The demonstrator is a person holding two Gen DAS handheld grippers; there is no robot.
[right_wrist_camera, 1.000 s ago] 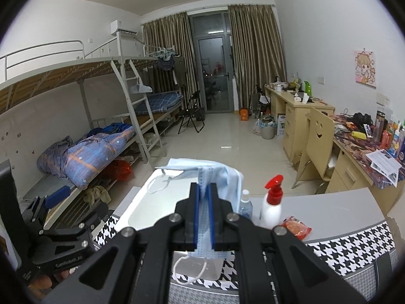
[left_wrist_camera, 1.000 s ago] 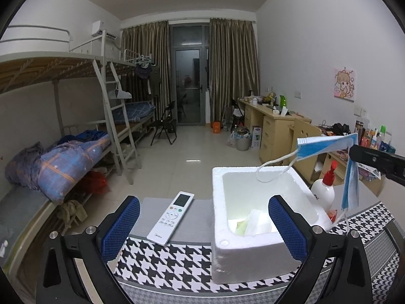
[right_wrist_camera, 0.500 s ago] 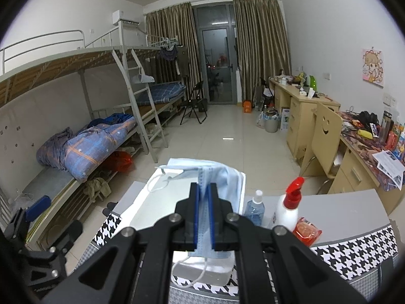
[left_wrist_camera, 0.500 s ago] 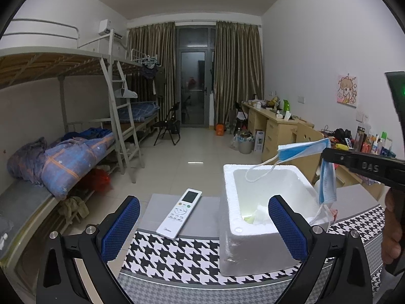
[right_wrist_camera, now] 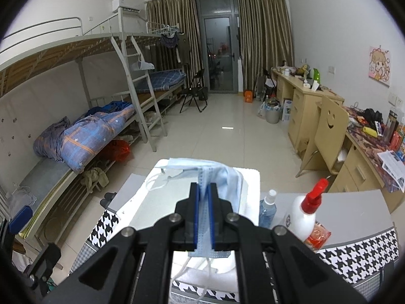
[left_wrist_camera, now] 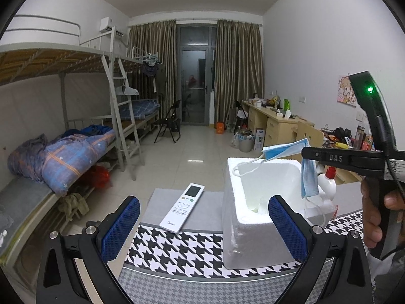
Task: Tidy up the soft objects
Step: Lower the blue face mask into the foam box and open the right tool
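A light blue face mask hangs pinched in my right gripper, which is shut on it above the open white foam box. From the left wrist view the same mask droops over the box, its ear loop trailing across the rim, and the right gripper reaches in from the right, held by a hand. My left gripper stands open near the table's front edge, nothing between its blue pads. Something pale lies at the bottom of the box.
A white remote control lies left of the box on the houndstooth table cloth. Right of the box stand a white bottle with a red sprayer, a small clear bottle and a red packet. Bunk beds and desks lie beyond.
The right gripper has carried the mask further in over the box and a little lower. In the left wrist view the box and remote have shifted as the left gripper drew back slightly.
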